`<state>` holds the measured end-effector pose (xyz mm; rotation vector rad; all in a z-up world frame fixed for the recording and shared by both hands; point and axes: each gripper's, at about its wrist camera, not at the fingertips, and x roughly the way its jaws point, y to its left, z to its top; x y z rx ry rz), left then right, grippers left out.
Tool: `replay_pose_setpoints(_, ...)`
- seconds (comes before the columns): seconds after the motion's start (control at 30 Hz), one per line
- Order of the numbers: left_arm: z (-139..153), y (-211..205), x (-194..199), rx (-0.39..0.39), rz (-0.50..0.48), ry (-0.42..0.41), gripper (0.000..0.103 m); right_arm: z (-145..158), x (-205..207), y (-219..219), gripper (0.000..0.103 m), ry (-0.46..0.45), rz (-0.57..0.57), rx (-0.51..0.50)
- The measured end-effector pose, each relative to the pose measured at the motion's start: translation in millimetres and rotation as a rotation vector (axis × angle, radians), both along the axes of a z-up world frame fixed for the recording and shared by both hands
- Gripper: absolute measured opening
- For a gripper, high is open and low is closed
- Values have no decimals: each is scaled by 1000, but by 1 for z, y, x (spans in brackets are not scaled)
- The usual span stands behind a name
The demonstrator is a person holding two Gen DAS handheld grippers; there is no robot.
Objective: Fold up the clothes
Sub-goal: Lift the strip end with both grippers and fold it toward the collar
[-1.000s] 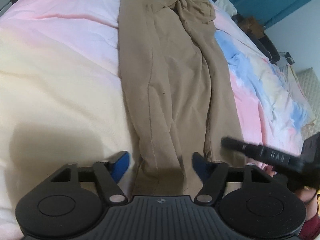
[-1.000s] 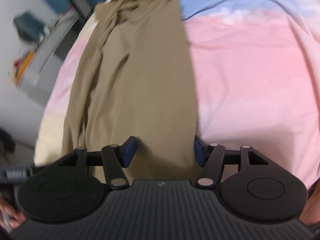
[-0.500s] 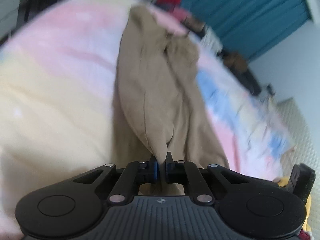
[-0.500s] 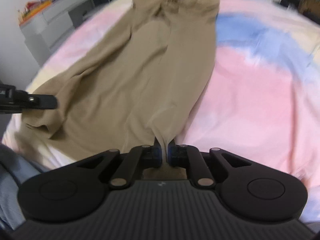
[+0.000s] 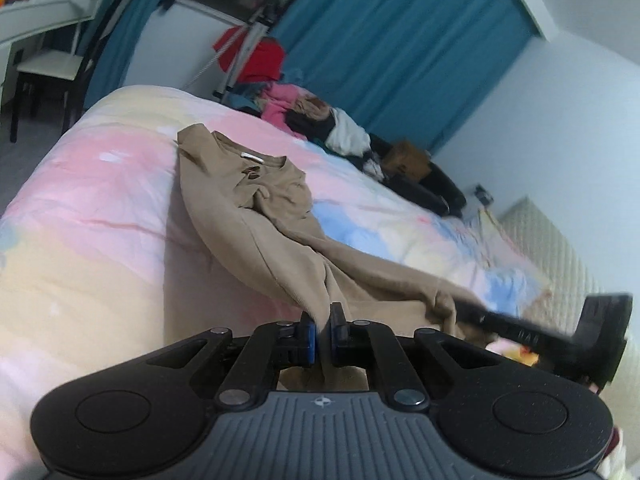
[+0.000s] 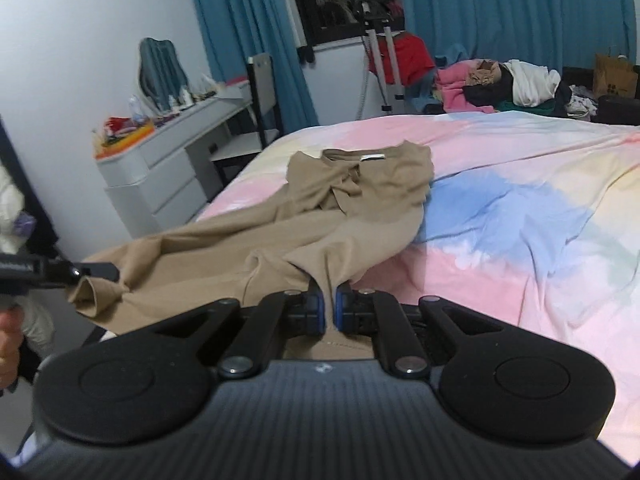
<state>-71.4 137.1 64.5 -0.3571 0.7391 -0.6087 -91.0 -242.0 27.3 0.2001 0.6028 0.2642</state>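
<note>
Tan trousers (image 5: 256,216) (image 6: 360,196) lie lengthwise on the pastel bedspread (image 5: 92,208) (image 6: 520,216), waistband at the far end. Their near leg ends hang lifted off the bed. My left gripper (image 5: 319,334) is shut on the hem of one leg. My right gripper (image 6: 329,307) is shut on the hem of the other leg. In the left wrist view the right gripper (image 5: 472,312) reaches in from the right, pinching cloth. In the right wrist view the left gripper (image 6: 108,273) comes in from the left, holding its bunched hem.
A heap of clothes (image 5: 320,120) (image 6: 500,84) sits at the bed's far side by blue curtains (image 5: 392,48). A white dresser (image 6: 160,152) and a chair (image 6: 260,92) stand left of the bed. A person's hand (image 6: 8,344) shows at the left edge.
Both grippers closed on the trouser leg hems and rose, lifting the near ends of the trousers off the bed. Both views tilted up, bringing the room into sight.
</note>
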Motion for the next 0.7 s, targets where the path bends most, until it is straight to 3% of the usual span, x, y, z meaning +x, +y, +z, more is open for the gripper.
replay_pose_setpoints(0.13,-6,9,-33,-20,-22,17,6,-11,-25,-6,9,14,10,35)
replay_pose_setpoints(0.23,-5,8,-25,-17,-24,-4,7,-14,-21,-10,9,11,-10,60)
replay_pose_setpoints(0.57,6,-25,107,80,51,-104,7,-22,110,-21,9,-24,-99,78)
replay_pose_setpoints(0.7,-12,-43,177,140,79,-130,8,-44,172,-24,9,0,-125,58)
